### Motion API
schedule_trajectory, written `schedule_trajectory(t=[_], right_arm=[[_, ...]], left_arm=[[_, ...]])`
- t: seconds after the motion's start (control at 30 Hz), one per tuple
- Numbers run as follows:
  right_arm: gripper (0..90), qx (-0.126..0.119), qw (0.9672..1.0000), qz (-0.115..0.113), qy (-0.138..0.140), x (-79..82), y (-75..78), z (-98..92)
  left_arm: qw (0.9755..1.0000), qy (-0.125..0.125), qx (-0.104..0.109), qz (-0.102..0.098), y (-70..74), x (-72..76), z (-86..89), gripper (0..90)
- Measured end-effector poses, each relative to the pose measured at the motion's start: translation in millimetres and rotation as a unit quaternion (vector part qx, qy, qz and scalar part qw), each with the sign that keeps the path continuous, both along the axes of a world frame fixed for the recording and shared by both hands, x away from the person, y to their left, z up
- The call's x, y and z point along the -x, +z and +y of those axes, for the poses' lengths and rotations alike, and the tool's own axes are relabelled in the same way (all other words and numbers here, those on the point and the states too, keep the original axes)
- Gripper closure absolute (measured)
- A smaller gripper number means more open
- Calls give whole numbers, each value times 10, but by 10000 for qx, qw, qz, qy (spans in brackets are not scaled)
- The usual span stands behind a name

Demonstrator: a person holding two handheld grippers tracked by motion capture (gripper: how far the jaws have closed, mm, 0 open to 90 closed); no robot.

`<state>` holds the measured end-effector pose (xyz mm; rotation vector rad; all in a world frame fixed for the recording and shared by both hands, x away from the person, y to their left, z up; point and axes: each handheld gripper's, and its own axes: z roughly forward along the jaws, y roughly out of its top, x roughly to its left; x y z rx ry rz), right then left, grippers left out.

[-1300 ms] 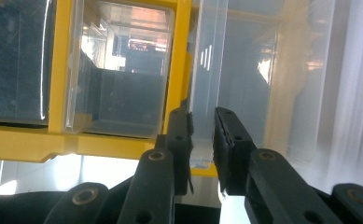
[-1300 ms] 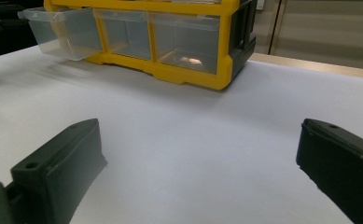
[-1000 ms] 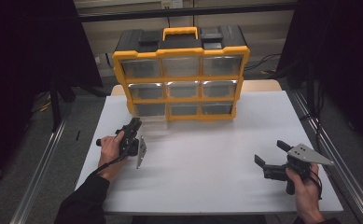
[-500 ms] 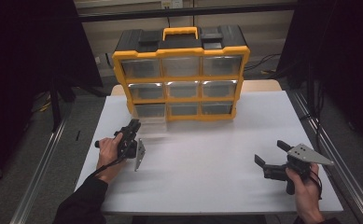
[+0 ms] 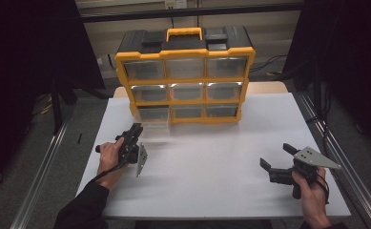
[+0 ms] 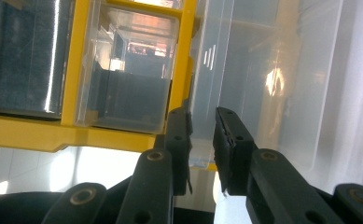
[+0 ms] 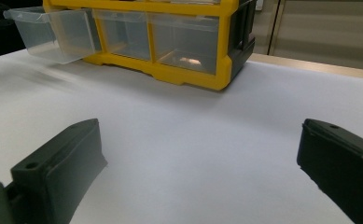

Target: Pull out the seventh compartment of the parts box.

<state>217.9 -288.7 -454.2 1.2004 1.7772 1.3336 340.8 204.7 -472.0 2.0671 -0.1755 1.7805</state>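
**Mia:** What is on the table (image 5: 211,181)?

**Ben:** A big yellow box of drawers (image 5: 185,76). It stands at the far side of the white table. It has nine little see-through drawers, three in each row, and a yellow handle (image 5: 184,33) on top.

**Mia:** Are all the drawers pushed in?

**Ben:** No. The bottom left drawer (image 5: 153,119) sticks out toward the person. From the right gripper view you can see it poke out past the yellow frame (image 7: 53,35). I can't see anything lying in it.

**Mia:** Where is the left gripper (image 5: 134,132)?

**Ben:** It is just in front of that pulled-out drawer, in the person's left hand (image 5: 108,157). It is turned on its side, so its grey plate (image 5: 140,160) hangs down by the table.

**Mia:** Is it holding the drawer?

**Ben:** In the left gripper view the two black jaws are close together, with a thin gap. The clear front edge of the drawer (image 6: 212,84) runs right into that gap. I cannot tell if the jaws really pinch it or just sit around it.

**Mia:** And the right gripper (image 5: 274,162)?

**Ben:** It is far from the box, near the front right corner of the table, in the right hand (image 5: 312,193). Its jaws are wide apart and hold nothing. Bare white table sits between them.
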Motion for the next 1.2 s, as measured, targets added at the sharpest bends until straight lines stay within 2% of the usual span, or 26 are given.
schedule_trajectory(t=[0.03,0.07,0.13,0.2,0.23,0.27,0.3,0.33,0.37,0.4,0.5,0.53,0.6,0.63,0.67,0.7,0.73,0.8,0.83,0.87,0.9,0.93,0.97,1.0,1.03,1.2], right_arm=[[0,0,10000,0,0,0,0,0],[0,-5,10000,7,-5,1,0,-2],[0,-9,10000,-1,-12,1,0,-3],[0,-7,10000,-8,-12,-1,-1,-5],[0,-7,10000,-8,-12,-1,-1,-5],[0,-9,10000,-4,-10,-1,-1,-5],[0,-9,10000,-4,-10,-1,-1,-5],[0,-5,10000,5,2,0,-1,-2],[0,-5,10000,5,2,0,-1,-2],[0,-2,10000,15,-12,-3,-2,1],[0,1,10000,13,-14,-4,-2,4],[0,4,10000,9,5,0,1,3],[0,-7,10000,20,-14,-3,-1,2],[0,-7,10000,20,-14,-3,-1,2],[0,-4,10000,13,-6,-4,-2,-2],[0,-4,10000,10,0,-3,-1,-3],[0,-3,10000,10,0,-3,-1,-2],[0,-1,10000,10,-1,-3,-1,-2],[0,2,10000,1,5,-2,0,0],[0,4,10000,2,4,-1,0,0],[0,9,10000,-3,13,-2,0,1],[0,7,10000,-4,5,-1,0,0],[0,6,10000,1,9,0,1,1],[0,4,10000,1,11,0,1,1],[0,1,10000,1,8,-1,0,0],[0,4,10000,0,6,0,1,2]], left_arm=[[10000,0,0,0,0,0,0,768],[9996,139,-253,6,31,26,10,768],[9998,93,-185,-17,24,22,9,768],[9998,56,-205,-9,27,22,10,768],[9999,80,-128,11,11,36,14,768],[9995,116,-285,-7,39,57,31,769],[9995,116,-285,-7,39,57,31,768],[9999,-125,108,30,-5,29,29,768],[9999,-125,108,30,-5,29,29,768],[9998,43,-174,32,26,53,38,768],[9997,30,-235,26,22,62,32,767],[10000,-4,0,98,-14,54,28,768],[9993,110,-360,32,36,70,37,767],[9993,110,-360,32,36,70,37,767],[9999,-117,58,86,-26,37,24,767],[9998,73,-201,65,0,60,30,767],[9995,65,-304,51,14,61,30,767],[9994,69,-325,47,14,63,29,766],[9999,-68,-81,85,-22,47,22,766],[9995,51,-314,67,7,66,30,765],[9995,67,-313,68,6,71,31,765],[9999,-85,-44,90,-32,53,19,763],[9998,-38,-166,104,-22,59,22,763],[9998,-38,-166,104,-22,59,22,763],[9990,80,-429,67,15,75,26,763],[9992,80,-379,108,1,78,21,760]])
